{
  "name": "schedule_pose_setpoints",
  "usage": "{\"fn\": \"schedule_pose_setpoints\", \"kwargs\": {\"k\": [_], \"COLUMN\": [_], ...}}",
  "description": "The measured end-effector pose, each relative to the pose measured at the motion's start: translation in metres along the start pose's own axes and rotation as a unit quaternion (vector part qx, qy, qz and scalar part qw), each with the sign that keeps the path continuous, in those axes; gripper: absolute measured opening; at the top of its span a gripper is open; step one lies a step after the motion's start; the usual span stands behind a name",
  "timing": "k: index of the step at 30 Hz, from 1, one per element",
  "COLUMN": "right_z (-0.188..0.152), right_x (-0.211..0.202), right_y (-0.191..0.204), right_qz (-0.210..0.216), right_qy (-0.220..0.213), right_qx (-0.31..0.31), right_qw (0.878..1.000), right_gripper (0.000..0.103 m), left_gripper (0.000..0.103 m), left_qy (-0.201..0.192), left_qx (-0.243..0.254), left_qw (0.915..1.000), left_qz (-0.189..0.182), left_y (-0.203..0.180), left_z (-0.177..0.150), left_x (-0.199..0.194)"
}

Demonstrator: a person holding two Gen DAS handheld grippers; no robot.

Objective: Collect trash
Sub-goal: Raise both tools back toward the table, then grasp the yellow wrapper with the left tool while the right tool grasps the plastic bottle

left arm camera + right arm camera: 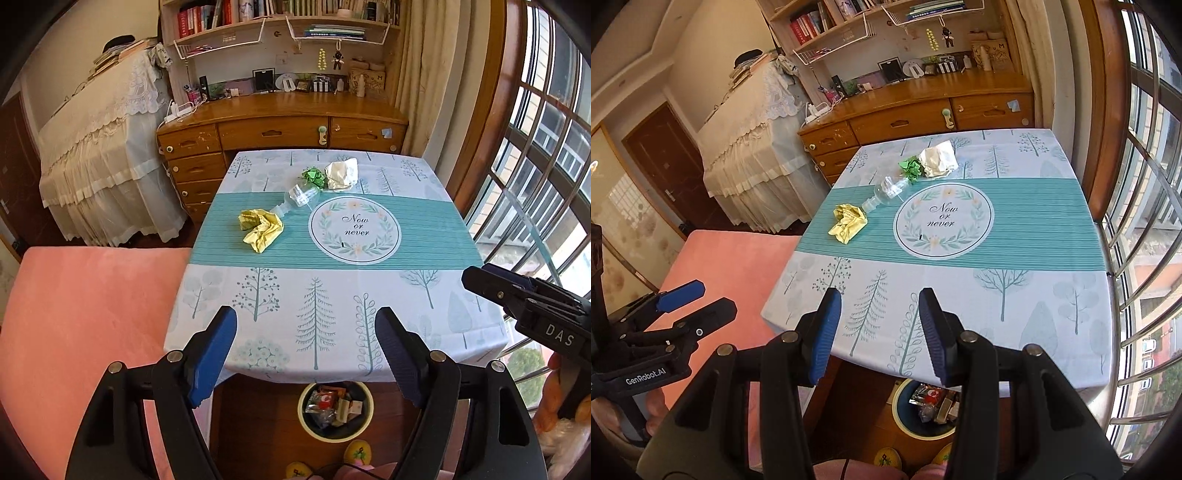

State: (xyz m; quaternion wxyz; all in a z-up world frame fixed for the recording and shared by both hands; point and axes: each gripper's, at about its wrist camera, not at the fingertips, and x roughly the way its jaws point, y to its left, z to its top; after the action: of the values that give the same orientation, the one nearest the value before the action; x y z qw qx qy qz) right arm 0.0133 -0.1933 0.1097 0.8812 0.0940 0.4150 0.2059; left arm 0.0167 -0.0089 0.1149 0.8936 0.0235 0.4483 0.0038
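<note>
On the table with a tree-print cloth [332, 295] lie a crumpled yellow paper [261, 229], a clear plastic bottle on its side [300, 199], a crumpled green paper [314, 178] and a crumpled white paper [341, 174]. They also show in the right wrist view: yellow paper [848, 223], bottle [888, 192], green paper [911, 168], white paper [938, 158]. My left gripper [306, 332] is open and empty above the near table edge. My right gripper [879, 317] is open and empty there too. A round bin [335, 411] holding wrappers stands on the floor under the near edge.
A pink cushioned seat [85, 325] lies left of the table. A wooden desk with drawers [280, 129] stands behind the table, and a lace-covered piece of furniture [107, 155] at the left. Window bars [1137, 221] run along the right side. Yellow slippers [358, 452] are by the bin.
</note>
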Motion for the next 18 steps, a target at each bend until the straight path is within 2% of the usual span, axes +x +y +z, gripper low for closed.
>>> {"fn": "schedule_pose_setpoints", "kwargs": {"k": [6, 12, 18], "right_z": [0.010, 0.022, 0.043], "right_x": [0.023, 0.055, 0.104], "right_y": [-0.016, -0.021, -0.019], "right_qz": [0.009, 0.008, -0.016], "right_qy": [0.009, 0.018, 0.021], "right_qx": [0.008, 0.021, 0.042], "right_qw": [1.000, 1.000, 0.999], "right_gripper": [0.040, 0.040, 0.040], "left_gripper": [0.079, 0.079, 0.079], "left_qy": [0.020, 0.037, 0.064], "left_qx": [0.010, 0.022, 0.028], "left_qw": [0.9997, 0.9991, 0.9969], "left_qz": [0.006, 0.006, -0.036], "left_y": [0.006, 0.039, 0.075], "left_z": [0.030, 0.063, 0.100], "left_x": [0.023, 0.068, 0.136]}}
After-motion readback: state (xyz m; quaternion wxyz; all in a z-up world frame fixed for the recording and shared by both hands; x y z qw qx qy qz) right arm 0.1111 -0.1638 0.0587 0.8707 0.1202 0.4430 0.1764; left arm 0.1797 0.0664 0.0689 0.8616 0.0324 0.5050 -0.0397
